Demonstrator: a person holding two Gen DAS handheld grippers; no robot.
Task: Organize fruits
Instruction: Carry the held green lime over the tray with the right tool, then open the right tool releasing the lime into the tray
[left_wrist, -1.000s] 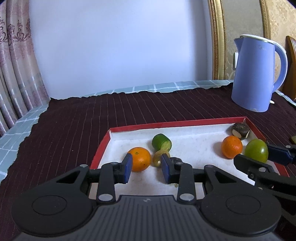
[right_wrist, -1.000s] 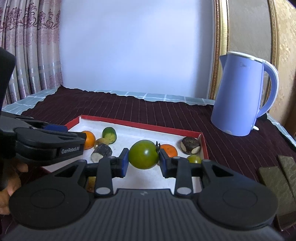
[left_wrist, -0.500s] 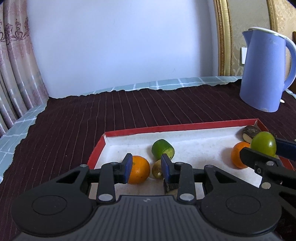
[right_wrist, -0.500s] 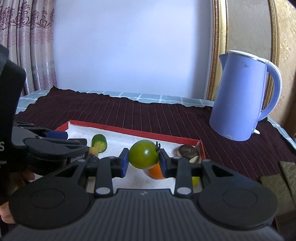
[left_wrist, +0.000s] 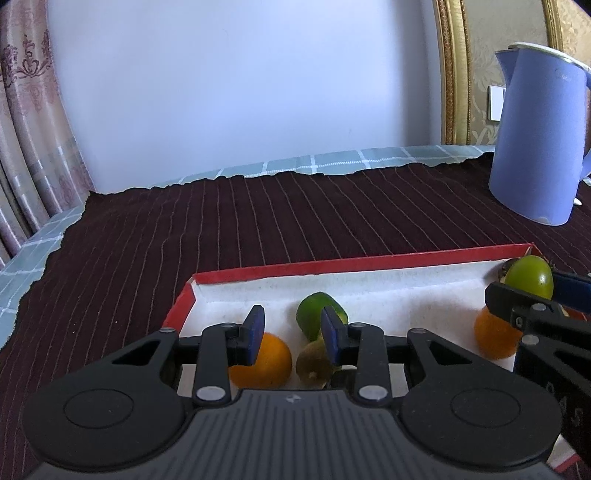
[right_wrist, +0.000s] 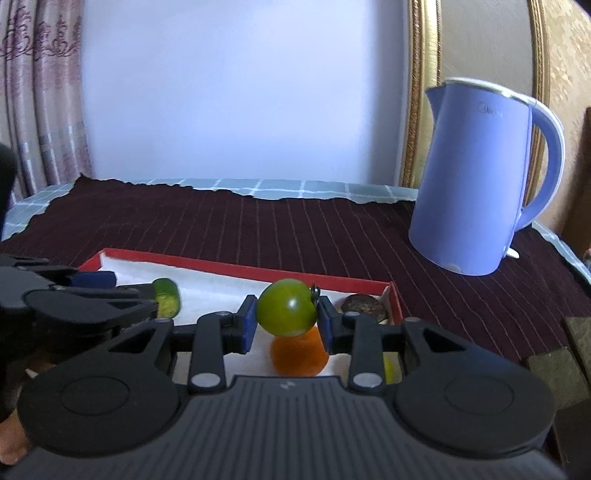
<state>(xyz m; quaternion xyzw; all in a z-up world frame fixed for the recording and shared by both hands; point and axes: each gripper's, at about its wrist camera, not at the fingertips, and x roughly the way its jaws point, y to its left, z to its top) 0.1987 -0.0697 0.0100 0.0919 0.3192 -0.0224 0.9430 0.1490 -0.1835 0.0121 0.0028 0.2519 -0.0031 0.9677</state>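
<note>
A red-rimmed tray (left_wrist: 332, 265) with a white liner holds the fruit. My right gripper (right_wrist: 287, 323) is shut on a green tomato (right_wrist: 287, 307) and holds it above an orange (right_wrist: 299, 354) at the tray's right end; it also shows in the left wrist view (left_wrist: 529, 277). My left gripper (left_wrist: 292, 332) is open and empty, above an orange (left_wrist: 266, 360), a small kiwi (left_wrist: 314, 363) and a cut green piece (left_wrist: 314, 314) at the tray's left end. A dark brown fruit (right_wrist: 364, 305) lies in the far right corner.
A blue electric kettle (right_wrist: 476, 177) stands on the dark striped cloth (left_wrist: 258, 221) behind and right of the tray. Dark flat blocks (right_wrist: 554, 365) lie at the right edge. A wall and curtains (left_wrist: 33, 129) are behind.
My right gripper has lifted the green tomato up from the tray. Both grippers have risen and drawn back, so the fruit sits lower in both views.
</note>
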